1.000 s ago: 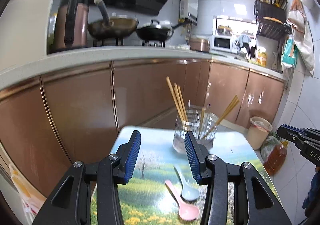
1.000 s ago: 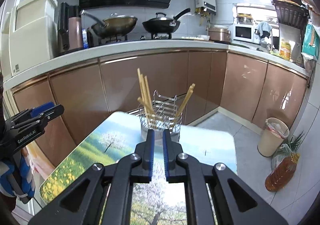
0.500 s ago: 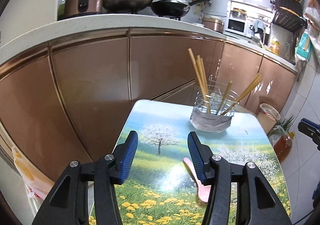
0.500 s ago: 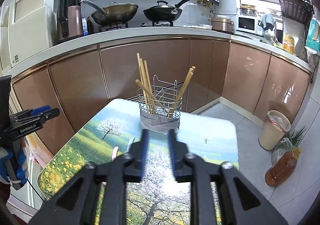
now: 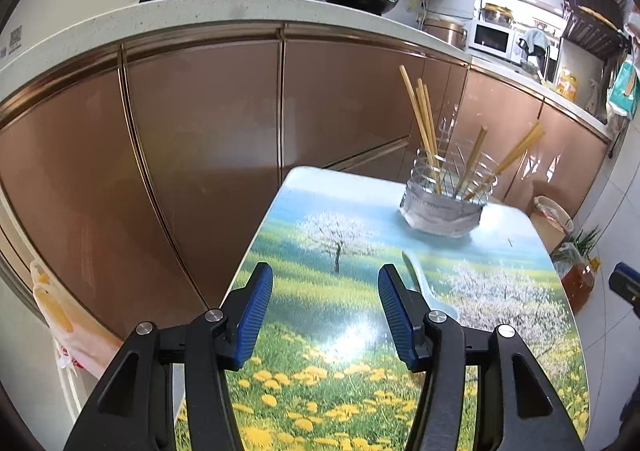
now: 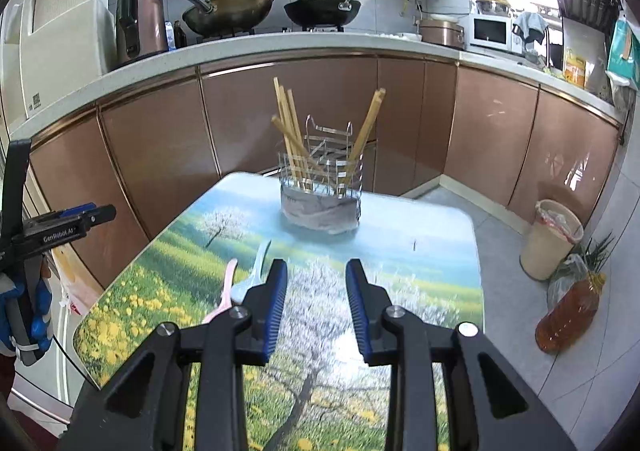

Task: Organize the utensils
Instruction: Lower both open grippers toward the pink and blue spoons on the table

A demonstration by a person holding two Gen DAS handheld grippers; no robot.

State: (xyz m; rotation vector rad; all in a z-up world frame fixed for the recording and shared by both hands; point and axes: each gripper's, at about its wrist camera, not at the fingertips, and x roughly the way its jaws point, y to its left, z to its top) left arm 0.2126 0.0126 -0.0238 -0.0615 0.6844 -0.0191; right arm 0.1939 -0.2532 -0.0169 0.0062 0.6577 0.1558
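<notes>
Two spoons lie side by side on the near-left part of the table [image 6: 420, 251], well short of the holder: a pale blue spoon [image 6: 256, 267] and, just to its left, a pink spoon [image 6: 228, 287], handles pointing toward the wire utensil holder [image 6: 320, 187]. The holder stands upright at the table's far end, its base wrapped in grey material, with wooden chopsticks [image 6: 290, 131] leaning out of it at differing angles. The right gripper [image 6: 316, 291] hovers above the table just right of the spoons, fingers apart, nothing between them. The left gripper [image 5: 324, 311] hovers over the table's left edge, fingers wide apart and empty; the blue spoon [image 5: 420, 283] shows just beyond its right finger.
</notes>
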